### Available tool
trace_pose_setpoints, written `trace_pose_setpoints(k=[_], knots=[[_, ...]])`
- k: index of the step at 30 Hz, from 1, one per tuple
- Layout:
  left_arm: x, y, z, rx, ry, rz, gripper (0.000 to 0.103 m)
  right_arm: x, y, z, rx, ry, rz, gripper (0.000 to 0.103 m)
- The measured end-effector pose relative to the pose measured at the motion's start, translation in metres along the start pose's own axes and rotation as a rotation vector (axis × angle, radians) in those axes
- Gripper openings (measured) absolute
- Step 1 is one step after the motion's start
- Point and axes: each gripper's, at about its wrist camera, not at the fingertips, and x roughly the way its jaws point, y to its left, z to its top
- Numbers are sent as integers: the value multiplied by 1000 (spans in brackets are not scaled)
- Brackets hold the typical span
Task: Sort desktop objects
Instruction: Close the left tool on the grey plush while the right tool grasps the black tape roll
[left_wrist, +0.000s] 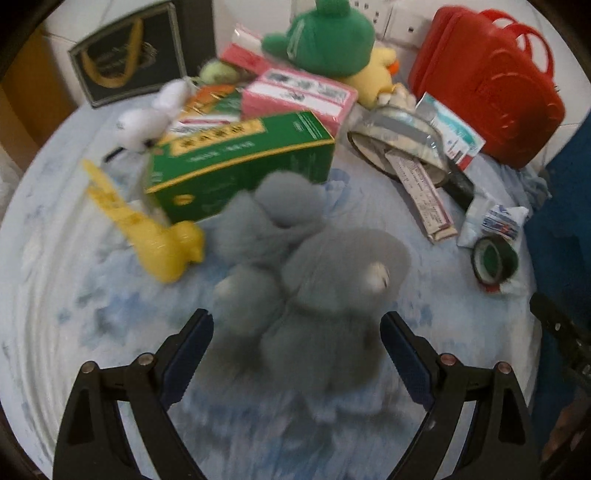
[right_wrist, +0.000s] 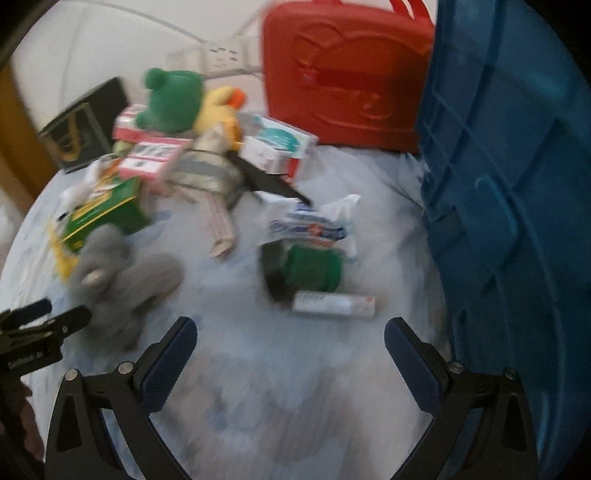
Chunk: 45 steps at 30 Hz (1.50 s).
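Observation:
A grey plush toy (left_wrist: 306, 295) lies on the light blue cloth, its lower part between the spread fingers of my open left gripper (left_wrist: 297, 332); whether the pads touch it I cannot tell. It also shows in the right wrist view (right_wrist: 122, 280), with the left gripper (right_wrist: 48, 325) beside it. My right gripper (right_wrist: 290, 338) is open and empty above the cloth. Just ahead of it lie a white tube box (right_wrist: 334, 304) and a green tape roll (right_wrist: 314, 269).
A green box (left_wrist: 240, 166), pink boxes (left_wrist: 299, 96), a yellow toy (left_wrist: 147, 229), white plush (left_wrist: 151, 118), green plush (left_wrist: 325, 37) and tape rolls (left_wrist: 399, 147) crowd the back. A red case (right_wrist: 347, 74) stands behind; a blue crate (right_wrist: 517, 221) rises at right.

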Motion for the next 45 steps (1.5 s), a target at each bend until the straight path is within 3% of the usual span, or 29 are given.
trace_pose_setpoints(k=[7, 9, 11, 13, 15, 16, 17, 20, 22, 23, 24, 26, 37, 45], knots=[[48, -14, 11, 66, 38, 51, 91, 43, -8, 10, -3, 25, -17, 103], [52, -16, 8, 90, 27, 65, 75, 38, -3, 8, -6, 1, 18, 103], [50, -15, 5, 88, 7, 46, 65, 31, 4, 7, -16, -35, 45, 103], [49, -16, 4, 98, 0, 41, 61, 26, 12, 8, -36, -58, 44, 93], [48, -18, 2, 106, -3, 39, 58, 28, 19, 7, -51, -54, 37, 66], [47, -19, 0, 110, -5, 35, 57, 29, 21, 6, -56, -51, 28, 60], [46, -20, 0, 114, -7, 34, 56, 31, 23, 5, -66, -46, 21, 55], [46, -22, -1, 127, -17, 36, 56, 42, 25, 5, -66, -32, 25, 53], [47, -21, 0, 124, -20, 33, 56, 50, 25, 6, -71, -38, -17, 53], [47, -20, 1, 125, -24, 35, 56, 54, 24, 7, -66, -42, -23, 48], [47, -20, 1, 125, -27, 37, 56, 57, 22, 7, -60, -33, -25, 33], [48, -19, 2, 127, -31, 38, 56, 59, 16, 9, -47, -45, -47, 22], [49, -22, 4, 126, -34, 41, 56, 67, 4, 17, -31, -55, 8, 24], [21, -25, 0, 132, -92, 31, 48, 43, 14, 12, -69, -107, 13, 10]])
